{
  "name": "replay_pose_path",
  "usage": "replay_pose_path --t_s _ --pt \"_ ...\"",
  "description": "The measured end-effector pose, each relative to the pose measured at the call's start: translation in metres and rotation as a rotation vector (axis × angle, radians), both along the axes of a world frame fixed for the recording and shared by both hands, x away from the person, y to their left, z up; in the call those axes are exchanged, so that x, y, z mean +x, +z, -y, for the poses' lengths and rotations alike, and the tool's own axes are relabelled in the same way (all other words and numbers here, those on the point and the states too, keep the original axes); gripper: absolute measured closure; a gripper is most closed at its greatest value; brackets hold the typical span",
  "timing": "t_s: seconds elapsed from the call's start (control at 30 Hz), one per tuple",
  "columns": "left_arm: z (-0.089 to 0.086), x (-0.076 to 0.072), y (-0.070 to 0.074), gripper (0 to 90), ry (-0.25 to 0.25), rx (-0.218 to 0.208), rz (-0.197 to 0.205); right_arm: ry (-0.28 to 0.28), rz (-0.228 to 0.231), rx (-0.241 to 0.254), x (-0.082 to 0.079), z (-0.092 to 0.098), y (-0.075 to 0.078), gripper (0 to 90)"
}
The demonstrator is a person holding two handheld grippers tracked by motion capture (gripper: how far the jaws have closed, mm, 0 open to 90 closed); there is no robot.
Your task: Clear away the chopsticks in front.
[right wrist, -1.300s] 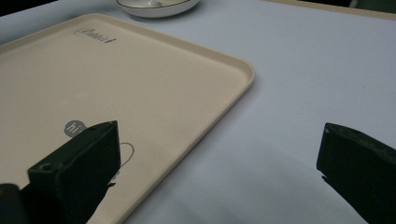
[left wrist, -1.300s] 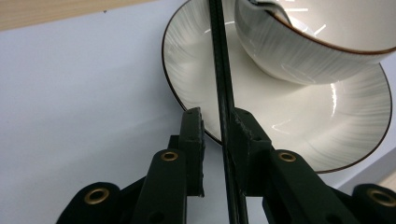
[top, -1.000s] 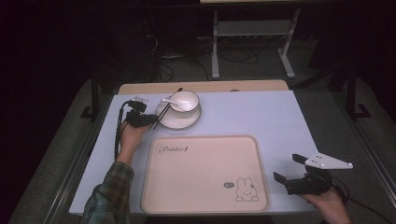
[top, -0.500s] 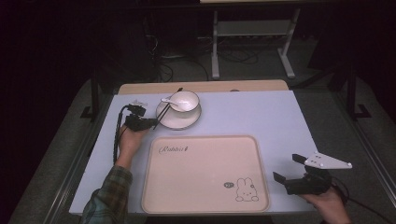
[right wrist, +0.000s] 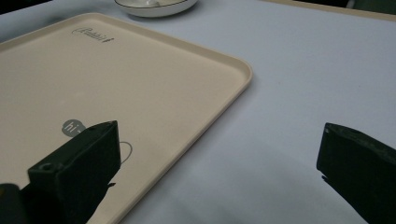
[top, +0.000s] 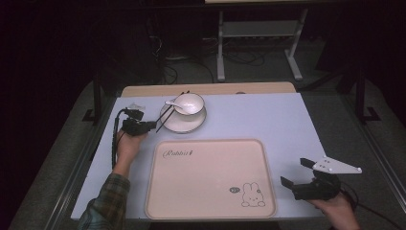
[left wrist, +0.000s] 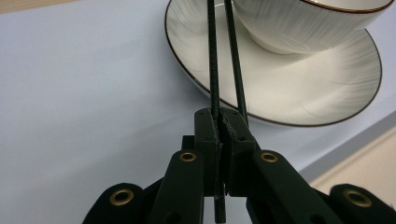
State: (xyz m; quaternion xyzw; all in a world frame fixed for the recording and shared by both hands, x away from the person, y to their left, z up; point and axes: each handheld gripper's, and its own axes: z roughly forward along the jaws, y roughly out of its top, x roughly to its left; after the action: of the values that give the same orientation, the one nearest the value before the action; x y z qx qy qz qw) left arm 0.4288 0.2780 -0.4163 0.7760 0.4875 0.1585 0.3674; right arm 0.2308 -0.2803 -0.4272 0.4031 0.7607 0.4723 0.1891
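Here, nearest the person, the right gripper (top: 306, 179) rests at 4 o'clock on the table (top: 268, 115), its jaws spread wide and holding nothing; in the right gripper view they frame bare cloth just beside the tray (right wrist: 140, 79). The tray lies at 6 o'clock, empty, with a rabbit print near its right corner. Farther off, at 10 o'clock, the left gripper (top: 152, 125) has its jaws closed narrow on a pair of chopsticks (left wrist: 224, 56), gripped at their near ends. The chopsticks run up and away from the jaws over the rim of the plate (left wrist: 303, 88), toward 12 o'clock; whether they touch the plate cannot be told. A bowl (top: 188, 103) stands on the plate, with a spoon (top: 172, 102) leaning out of it to the left. The chopsticks are judged light, thin and stiff, with smooth shafts that may roll or splay apart in the pads; hold both together close to the thick ends, squarely between the jaws. The plate and bowl look ceramic and are judged fragile, so avoid levering against the rim.
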Motion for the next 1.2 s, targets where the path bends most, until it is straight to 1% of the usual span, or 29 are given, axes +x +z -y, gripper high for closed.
replay_pose_path --t_s 0.03,0.07,0.1,0.23,0.33,0.37,0.53,0.57,0.6,0.63,0.67,0.7,0.83,0.9,0.97,1.0,1.03,1.07,1.2 --pt "0.0 0.0 0.0 85.5 0.0 0.0 0.0 0.0 0.0 0.0 0.0 0.0 0.0 0.0" --pt "-0.006 -0.005 0.002 85.5 0.002 -0.007 0.006 0.0 0.0 -0.001 0.0 0.0 0.0 0.0" --pt "-0.006 -0.005 0.002 85.4 0.002 -0.007 0.006 0.0 0.0 -0.001 0.0 0.0 0.0 0.0" --pt "-0.017 -0.015 0.004 85.5 0.008 -0.021 0.011 -0.005 0.002 -0.001 0.0 0.0 0.0 0.0" --pt "-0.024 -0.024 0.005 85.7 0.0 -0.02 0.009 -0.006 0.003 -0.001 0.0 0.0 0.0 0.0" --pt "-0.029 -0.029 0.005 85.8 -0.001 -0.017 0.005 -0.003 0.004 -0.003 0.0 -0.001 0.001 0.0" --pt "-0.042 -0.045 0.009 85.8 0.001 -0.036 0.01 0.008 0.003 -0.007 0.001 -0.003 0.001 0.0" --pt "-0.042 -0.045 0.009 85.7 0.001 -0.036 0.01 0.009 0.003 -0.007 0.001 -0.003 0.001 0.0" --pt "-0.047 -0.051 0.012 85.8 -0.002 -0.033 0.012 0.009 0.003 -0.007 0.001 -0.003 0.001 0.0" --pt "-0.047 -0.051 0.012 85.7 -0.002 -0.033 0.012 0.009 0.003 -0.006 0.001 -0.003 0.001 0.0" --pt "-0.052 -0.058 0.014 85.7 0.0 -0.042 0.014 0.009 0.001 -0.006 0.001 -0.003 0.001 0.0" --pt "-0.052 -0.058 0.014 85.7 0.0 -0.042 0.014 0.009 0.0 -0.006 0.001 -0.003 0.0 0.0" --pt "-0.058 -0.071 0.015 85.7 -0.011 -0.037 0.011 0.009 0.004 -0.007 0.001 -0.003 0.001 0.0" --pt "-0.061 -0.079 0.015 85.7 -0.019 -0.038 0.007 0.008 0.004 -0.009 0.001 -0.003 0.0 0.0" --pt "-0.062 -0.082 0.016 85.7 -0.021 -0.037 0.007 0.009 0.005 -0.011 0.001 -0.003 0.0 0.0" --pt "-0.063 -0.088 0.016 85.7 -0.027 -0.036 0.003 0.009 0.005 -0.01 0.001 -0.003 0.001 0.0" --pt "-0.063 -0.088 0.016 85.7 -0.027 -0.036 0.003 0.009 0.004 -0.01 0.0 -0.003 0.001 0.0" --pt "-0.065 -0.094 0.016 85.7 -0.036 -0.035 0.001 0.01 0.004 -0.01 0.0 -0.003 0.001 0.0" --pt "-0.066 -0.105 0.016 85.7 -0.064 -0.036 -0.003 0.009 0.003 -0.01 0.001 -0.003 0.0 0.0"
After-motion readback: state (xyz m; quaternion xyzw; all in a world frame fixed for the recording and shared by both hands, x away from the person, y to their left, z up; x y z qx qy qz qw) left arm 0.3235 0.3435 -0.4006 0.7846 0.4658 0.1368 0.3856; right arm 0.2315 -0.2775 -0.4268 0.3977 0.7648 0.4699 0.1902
